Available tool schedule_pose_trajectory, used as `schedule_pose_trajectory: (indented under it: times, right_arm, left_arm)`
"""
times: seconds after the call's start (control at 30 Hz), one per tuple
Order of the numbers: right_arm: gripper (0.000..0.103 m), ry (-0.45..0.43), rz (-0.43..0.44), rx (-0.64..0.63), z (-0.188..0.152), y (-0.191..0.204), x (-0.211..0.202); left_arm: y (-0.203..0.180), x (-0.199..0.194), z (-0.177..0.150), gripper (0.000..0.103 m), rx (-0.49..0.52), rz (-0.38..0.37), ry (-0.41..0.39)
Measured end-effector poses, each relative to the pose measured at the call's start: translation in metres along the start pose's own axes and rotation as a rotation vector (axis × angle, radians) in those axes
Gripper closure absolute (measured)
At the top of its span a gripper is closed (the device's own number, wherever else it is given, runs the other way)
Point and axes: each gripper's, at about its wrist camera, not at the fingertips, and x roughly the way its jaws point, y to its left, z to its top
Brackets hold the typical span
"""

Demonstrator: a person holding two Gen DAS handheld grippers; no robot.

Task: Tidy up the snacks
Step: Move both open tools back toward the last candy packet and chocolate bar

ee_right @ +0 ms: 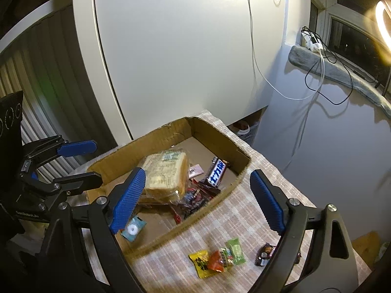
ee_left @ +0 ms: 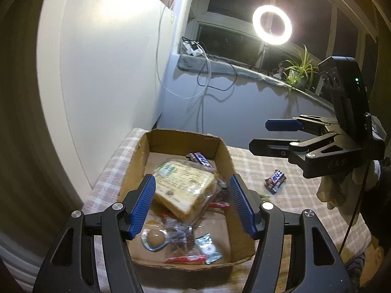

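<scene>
Our left gripper (ee_left: 193,204) hangs over the near end of the cardboard box (ee_left: 223,155), its blue pads spread wide with nothing pressed between them. From the left wrist camera we see the wrapped sandwich (ee_left: 185,186) lying in the middle of the box, tilted, below the gap between the pads. A Snickers bar (ee_left: 200,159) lies at the far end of the box behind the sandwich. Near us in the box lie a round brown sweet in clear wrap (ee_left: 153,238), a silvery green sachet (ee_left: 207,247) and red-edged wrappers (ee_left: 185,259). On the right, our right gripper (ee_left: 268,135) is held above the checked tablecloth (ee_left: 254,168), jaws apart and empty. A small Snickers (ee_left: 275,180) lies on the cloth below it, outside the box. A ring light (ee_left: 271,25) shines on the far windowsill beside a potted plant (ee_left: 299,69).

From the right wrist camera, our right gripper (ee_right: 198,200) is spread wide over the box's right wall (ee_right: 221,197), holding nothing. The sandwich (ee_right: 166,173) sits just beyond the left pad, with the Snickers bar (ee_right: 216,172) to its right inside the box. A blue sachet with a white ring sweet (ee_right: 133,229) lies at the box's near left corner. On the cloth near us lie a yellow packet (ee_right: 200,261), a red one (ee_right: 217,262) and a green one (ee_right: 235,250), close together, and a dark wrapped sweet (ee_right: 264,254) further right. Our left gripper (ee_right: 95,162) shows at the left, jaws apart.
</scene>
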Motion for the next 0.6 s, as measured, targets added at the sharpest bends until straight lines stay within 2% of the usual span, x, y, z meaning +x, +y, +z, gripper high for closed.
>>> schedule_pose_trajectory:
  times: [0.4, 0.6]
  right_arm:
    - [0.013, 0.029, -0.072, 0.069, -0.037, -0.059, -0.033]
    - [0.013, 0.058, -0.079, 0.094, -0.061, -0.088, -0.039]
  left_arm:
    - [-0.058, 0.012, -0.005, 0.040, 0.068, -0.091, 0.030]
    - [-0.091, 0.026, -0.013, 0.041, 0.103, -0.139, 0.068]
